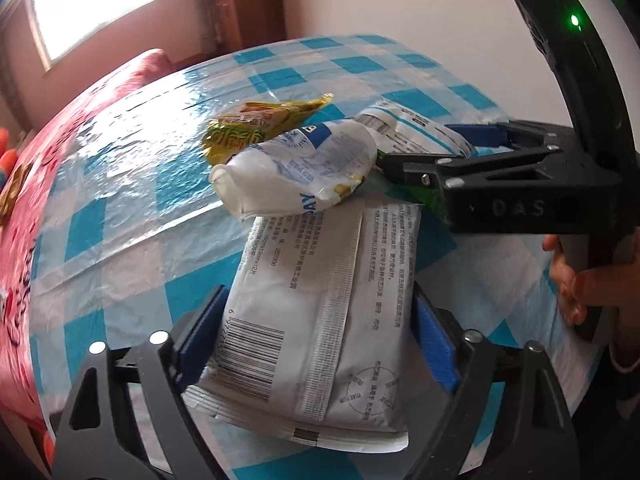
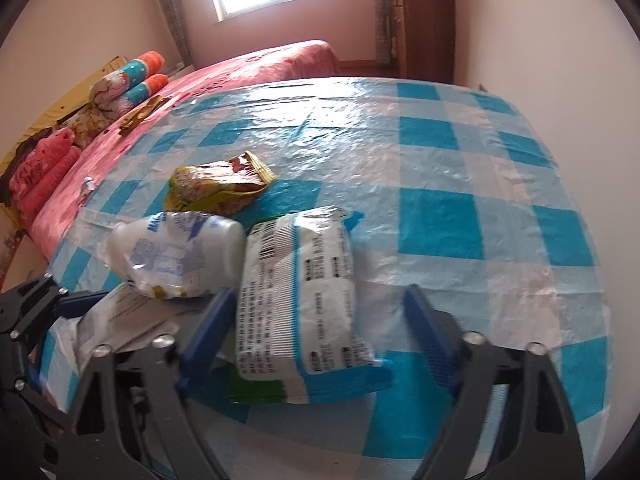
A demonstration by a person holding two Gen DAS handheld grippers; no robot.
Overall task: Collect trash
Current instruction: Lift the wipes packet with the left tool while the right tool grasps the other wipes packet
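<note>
- The flat white packet lies on the checked surface between the fingers of the left gripper, which look pressed against its sides, most likely to lift it as trash.
- The blue-edged packet sits between the spread fingers of the right gripper; the left pad touches it, the right pad stands clear, so this grip looks unfinished.
- A crumpled white bag rests across the flat packet's far end; a yellow wrapper lies just behind.
- The trash huddles near the bed-side edge; the bed borders that side, with open cloth toward the wall.
</note>
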